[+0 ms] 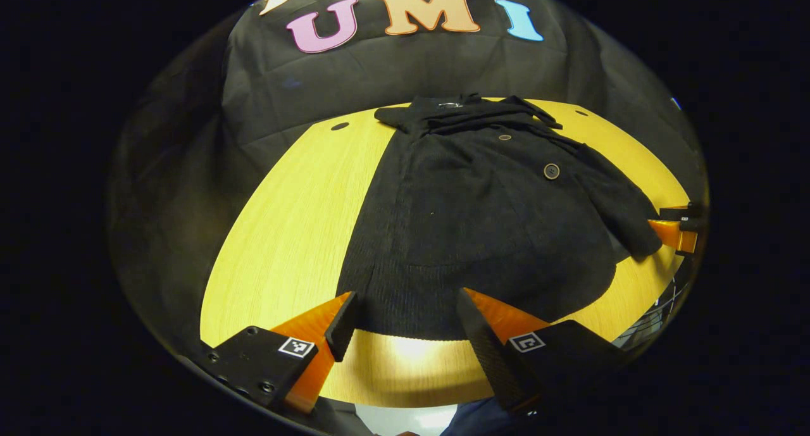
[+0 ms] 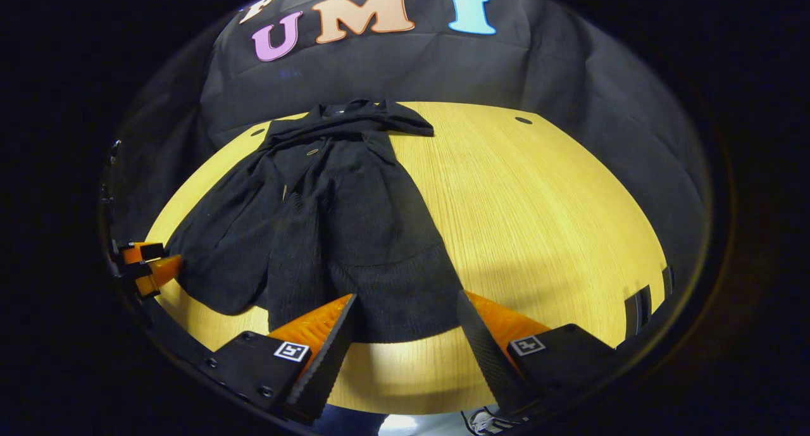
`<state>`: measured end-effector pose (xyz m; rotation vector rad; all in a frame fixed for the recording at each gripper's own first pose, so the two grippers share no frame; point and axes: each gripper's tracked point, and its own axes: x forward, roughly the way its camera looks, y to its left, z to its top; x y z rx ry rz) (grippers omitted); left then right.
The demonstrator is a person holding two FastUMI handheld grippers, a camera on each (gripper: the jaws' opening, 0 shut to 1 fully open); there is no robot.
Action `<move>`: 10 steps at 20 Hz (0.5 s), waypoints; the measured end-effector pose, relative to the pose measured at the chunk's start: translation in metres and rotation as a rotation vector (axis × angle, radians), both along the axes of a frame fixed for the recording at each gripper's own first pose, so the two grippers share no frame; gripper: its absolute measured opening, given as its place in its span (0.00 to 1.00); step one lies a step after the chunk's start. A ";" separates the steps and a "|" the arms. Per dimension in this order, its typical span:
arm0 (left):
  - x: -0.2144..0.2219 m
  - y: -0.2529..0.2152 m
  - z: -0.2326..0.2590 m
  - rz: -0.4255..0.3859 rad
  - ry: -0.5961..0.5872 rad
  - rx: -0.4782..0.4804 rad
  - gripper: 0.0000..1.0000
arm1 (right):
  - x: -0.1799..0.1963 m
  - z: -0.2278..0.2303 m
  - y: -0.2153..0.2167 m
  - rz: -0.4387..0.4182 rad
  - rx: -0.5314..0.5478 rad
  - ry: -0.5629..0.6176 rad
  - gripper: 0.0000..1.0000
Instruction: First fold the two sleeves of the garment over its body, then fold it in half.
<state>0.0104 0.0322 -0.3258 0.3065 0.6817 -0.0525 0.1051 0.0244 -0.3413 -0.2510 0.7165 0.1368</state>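
The garment (image 1: 481, 227) lies flat on the counter (image 1: 285, 233), collar at the far edge, hem nearest both grippers. Both sleeves appear already folded onto the body, so halving seems next: each gripper must close on a hem corner. Left gripper (image 1: 405, 322) and right gripper (image 2: 405, 322) hover with jaws apart, holding nothing. The dark fabric makes sleeve edges hard to trace.

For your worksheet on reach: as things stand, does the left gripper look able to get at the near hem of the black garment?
Probably yes. The left gripper is open, and the garment lies flat on the table with its hem between the fingers; nothing stands in between.
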 end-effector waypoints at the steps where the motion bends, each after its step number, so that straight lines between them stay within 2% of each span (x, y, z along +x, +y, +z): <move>1: 0.000 0.000 0.000 -0.008 0.001 0.002 0.95 | 0.000 0.001 0.000 0.001 0.001 -0.007 0.99; 2: 0.000 -0.003 -0.001 -0.019 0.006 -0.008 0.95 | -0.001 0.000 0.000 -0.001 0.006 -0.011 0.94; 3: -0.001 -0.010 -0.003 -0.032 0.018 -0.033 0.95 | -0.001 0.000 0.000 -0.008 0.013 -0.015 0.99; 4: -0.001 -0.013 -0.004 -0.032 0.015 -0.045 0.87 | -0.002 0.000 -0.001 -0.015 0.016 -0.018 0.99; 5: 0.000 -0.014 -0.005 -0.029 0.011 -0.057 0.80 | -0.002 0.000 0.000 -0.018 0.015 -0.017 0.94; 6: 0.001 -0.014 -0.005 -0.020 -0.002 -0.061 0.77 | -0.003 0.000 0.002 -0.016 0.016 -0.015 0.94; 7: 0.000 -0.014 -0.004 -0.015 -0.012 -0.065 0.66 | -0.003 -0.001 0.006 -0.016 0.017 -0.011 0.92; 8: -0.001 -0.015 -0.006 -0.015 -0.013 -0.075 0.65 | -0.004 -0.001 0.010 -0.012 0.015 -0.010 0.90; 9: -0.002 -0.021 -0.007 -0.024 -0.007 -0.101 0.65 | -0.005 -0.001 0.014 -0.008 0.008 -0.013 0.77; 10: -0.002 -0.021 -0.008 -0.028 0.003 -0.114 0.60 | -0.005 -0.002 0.017 -0.006 0.002 -0.016 0.72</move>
